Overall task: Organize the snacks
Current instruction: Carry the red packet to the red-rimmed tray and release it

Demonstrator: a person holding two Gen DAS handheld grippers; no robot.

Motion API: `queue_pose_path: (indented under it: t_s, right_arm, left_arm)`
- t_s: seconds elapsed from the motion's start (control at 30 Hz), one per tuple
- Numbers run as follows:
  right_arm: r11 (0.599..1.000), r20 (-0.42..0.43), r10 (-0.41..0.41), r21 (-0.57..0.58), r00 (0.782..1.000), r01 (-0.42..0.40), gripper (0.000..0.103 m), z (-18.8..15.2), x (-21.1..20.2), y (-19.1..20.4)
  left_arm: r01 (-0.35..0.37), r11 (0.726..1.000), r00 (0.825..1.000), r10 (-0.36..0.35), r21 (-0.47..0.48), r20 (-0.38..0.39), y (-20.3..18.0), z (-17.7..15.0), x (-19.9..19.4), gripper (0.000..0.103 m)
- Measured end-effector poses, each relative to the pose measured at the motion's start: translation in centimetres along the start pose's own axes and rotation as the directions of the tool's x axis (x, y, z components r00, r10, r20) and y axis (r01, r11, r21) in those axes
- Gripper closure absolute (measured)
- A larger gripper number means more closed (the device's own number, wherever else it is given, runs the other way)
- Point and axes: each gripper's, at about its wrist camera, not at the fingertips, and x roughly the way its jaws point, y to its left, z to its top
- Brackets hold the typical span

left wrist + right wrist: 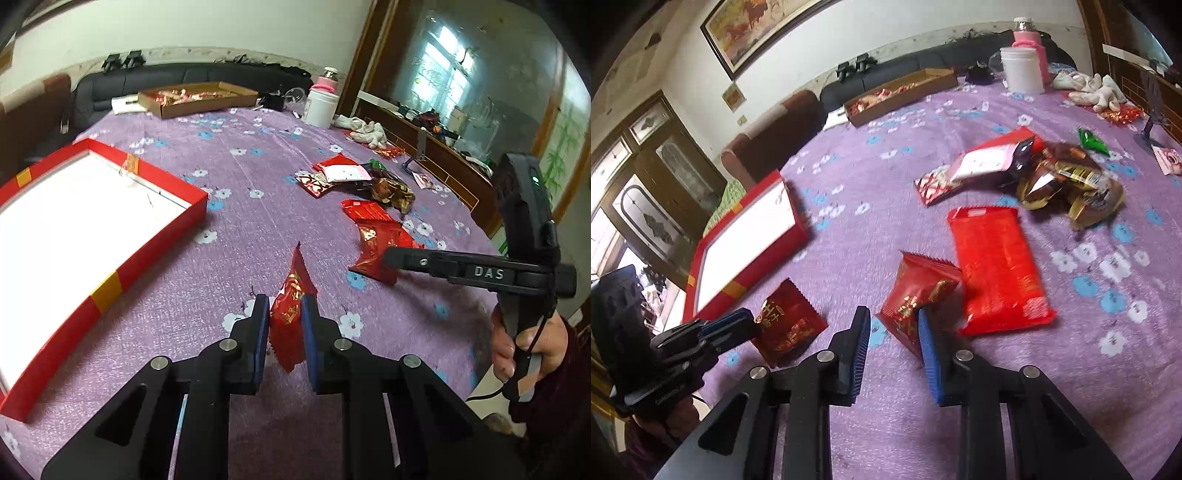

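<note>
My left gripper [284,314] is shut on a small red snack packet [290,306] and holds it just above the purple cloth; the same packet shows in the right wrist view [788,325]. My right gripper [894,325] is open around another small red packet [916,299], which lies against a long red snack bag [997,269]. The right gripper also shows in the left wrist view [391,258], over that packet [380,251]. A red box with a white inside [122,258] lies open to the left; it also shows in the right wrist view [783,242].
A heap of mixed snack packets [1052,177] lies farther back on the purple flowered cloth [258,155]. A brown cardboard tray of sweets [195,98], a white tub [319,105], a pink bottle and white cloths stand at the far edge. A dark sofa is behind.
</note>
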Motion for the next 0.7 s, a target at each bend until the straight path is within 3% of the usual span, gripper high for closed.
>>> queue_pose_path:
  t_s: [0.13,0.2,0.37,0.47,0.57,0.7]
  right_arm:
    - [1.000,-0.023,0.000,0.027,1.000,0.001,0.071,-0.2,0.6,-0.3]
    - [0.998,-0.026,0.014,0.061,1.000,-0.013,0.063,-0.1,0.9,-0.9]
    - [0.992,-0.008,0.034,0.124,0.999,-0.032,0.061,0.4,1.5,-2.4]
    - [0.982,0.003,0.073,0.173,0.997,-0.072,0.054,0.7,1.7,-3.1]
    - [0.981,0.012,0.062,0.184,0.998,-0.063,0.054,1.0,2.0,-3.1]
    - [0.991,0.019,0.004,0.134,1.000,-0.007,0.067,0.8,2.0,-2.6]
  left_arm:
    - [0.022,0.999,0.999,-0.021,0.033,-0.035,-0.1,0.0,-0.1,0.087]
    - [0.000,0.998,0.999,0.003,0.062,-0.045,-0.6,0.0,0.1,0.086]
    - [-0.005,0.997,0.998,0.009,0.071,-0.062,-0.8,0.5,1.2,0.084]
    - [-0.016,0.997,0.997,0.022,0.077,-0.075,-0.9,0.6,1.8,0.080]
    - [-0.036,0.997,0.995,0.042,0.072,-0.092,-0.9,0.5,2.3,0.072]
    - [-0.044,0.997,0.996,0.050,0.070,-0.079,-1.2,0.3,2.8,0.072]
